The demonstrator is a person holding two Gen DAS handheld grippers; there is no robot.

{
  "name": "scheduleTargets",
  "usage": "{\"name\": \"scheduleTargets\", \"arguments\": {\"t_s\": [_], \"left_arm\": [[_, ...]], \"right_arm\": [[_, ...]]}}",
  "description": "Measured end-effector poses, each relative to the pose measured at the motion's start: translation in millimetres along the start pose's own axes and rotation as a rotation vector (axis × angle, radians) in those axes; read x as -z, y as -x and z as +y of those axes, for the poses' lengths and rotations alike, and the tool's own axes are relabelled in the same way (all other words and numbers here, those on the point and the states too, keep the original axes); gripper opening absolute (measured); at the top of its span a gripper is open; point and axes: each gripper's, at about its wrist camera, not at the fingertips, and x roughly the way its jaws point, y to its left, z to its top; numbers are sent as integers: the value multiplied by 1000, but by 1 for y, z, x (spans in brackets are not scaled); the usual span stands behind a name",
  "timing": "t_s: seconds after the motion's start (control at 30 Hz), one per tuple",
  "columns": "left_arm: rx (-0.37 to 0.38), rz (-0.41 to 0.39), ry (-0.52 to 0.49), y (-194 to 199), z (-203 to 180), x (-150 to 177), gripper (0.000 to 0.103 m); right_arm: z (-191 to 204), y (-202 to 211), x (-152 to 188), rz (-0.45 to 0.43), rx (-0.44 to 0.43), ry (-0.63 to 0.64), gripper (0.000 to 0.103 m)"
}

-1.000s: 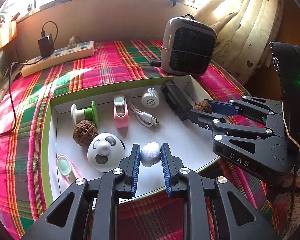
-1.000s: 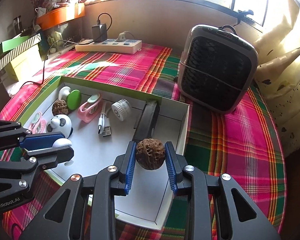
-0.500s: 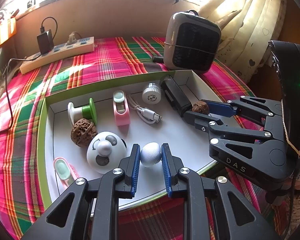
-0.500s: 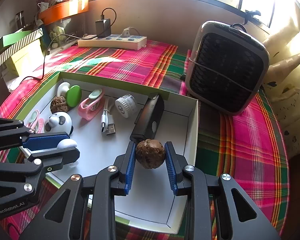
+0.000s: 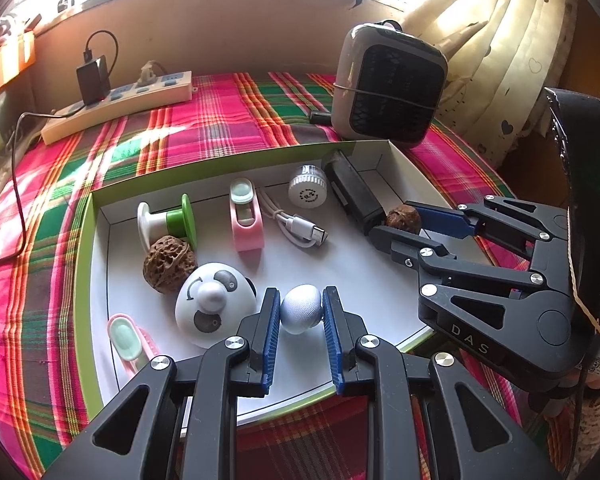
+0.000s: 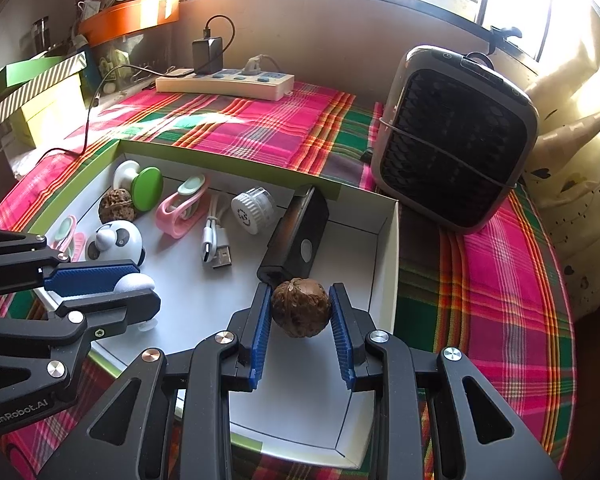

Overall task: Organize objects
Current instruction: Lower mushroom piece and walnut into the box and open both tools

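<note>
Over the white cardboard tray (image 5: 100, 280), left tongs (image 5: 301, 312) clamp a small, smooth, probably light white egg-shaped ball (image 5: 301, 308); right tongs (image 6: 301, 312) clamp a hard, ridged brown walnut (image 6: 300, 307) across its middle.

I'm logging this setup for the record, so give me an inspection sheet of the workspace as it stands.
Surface: plaid cloth, pink and green.
Job's things: white tray holds panda toy, loose walnut, pink clips, green spool, white cap, black block.
Clutter: fan heater beside the tray; boxes far left.
Grippers: left gripper shut on white ball; right gripper shut on held walnut.
Cables: USB cable in tray; power strip with charger.
Surroundings: window, curtain.
</note>
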Motion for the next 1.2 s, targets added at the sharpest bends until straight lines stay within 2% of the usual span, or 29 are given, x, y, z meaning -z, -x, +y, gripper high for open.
{"name": "scheduleTargets", "arguments": {"t_s": [0.63,1.2], "left_arm": [[-2,6,13,-1,3,0,20],[-11,8,26,-1,8,1,29]], "right_arm": [[2,0,0,-1,-5,6,30],[3,-2,0,3,-14,-1,30]]}}
